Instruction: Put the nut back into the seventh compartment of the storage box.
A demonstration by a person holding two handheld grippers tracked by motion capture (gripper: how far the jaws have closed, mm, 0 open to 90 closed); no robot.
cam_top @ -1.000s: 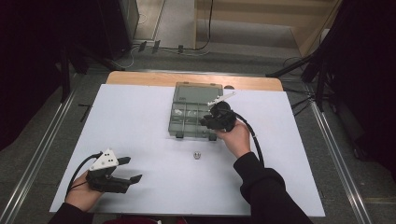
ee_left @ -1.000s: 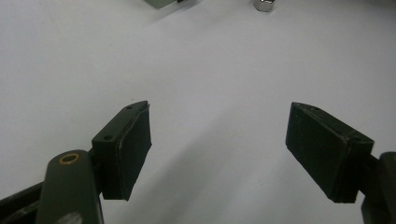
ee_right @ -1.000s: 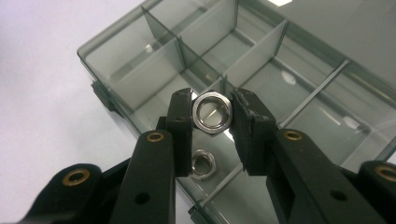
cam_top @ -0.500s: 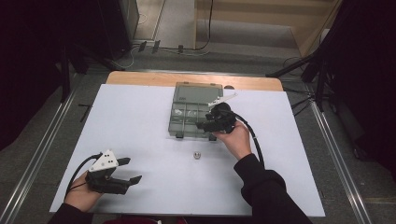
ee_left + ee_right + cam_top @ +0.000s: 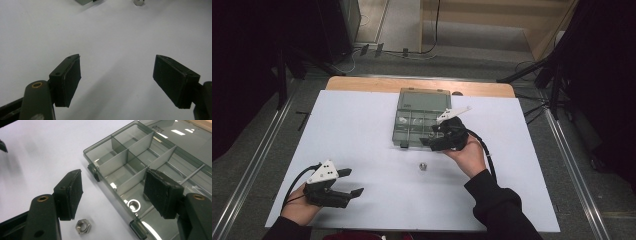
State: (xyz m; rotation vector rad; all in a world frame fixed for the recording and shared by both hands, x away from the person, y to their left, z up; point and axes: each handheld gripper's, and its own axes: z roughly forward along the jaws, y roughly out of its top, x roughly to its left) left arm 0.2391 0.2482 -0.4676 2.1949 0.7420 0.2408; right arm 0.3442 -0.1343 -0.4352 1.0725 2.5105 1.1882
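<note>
A smoky transparent plastic compartment box (image 5: 419,120) with its lid laid open lies on the white-covered table (image 5: 362,130), and serves as the landmark. In a front compartment of the box rests a small shiny metal nut (image 5: 133,205), seen between the jaws in the right gripper view. A second silvery hexagonal nut (image 5: 423,166) lies on the table just in front of the box, apart from its front wall. The right tool (image 5: 432,141) hovers over the box's front right corner; its jaws have just been opening and stand spread with nothing pinched. The left tool (image 5: 352,182), well away from the box toward the person, rests on the table with jaws spread wide and empty.
</note>
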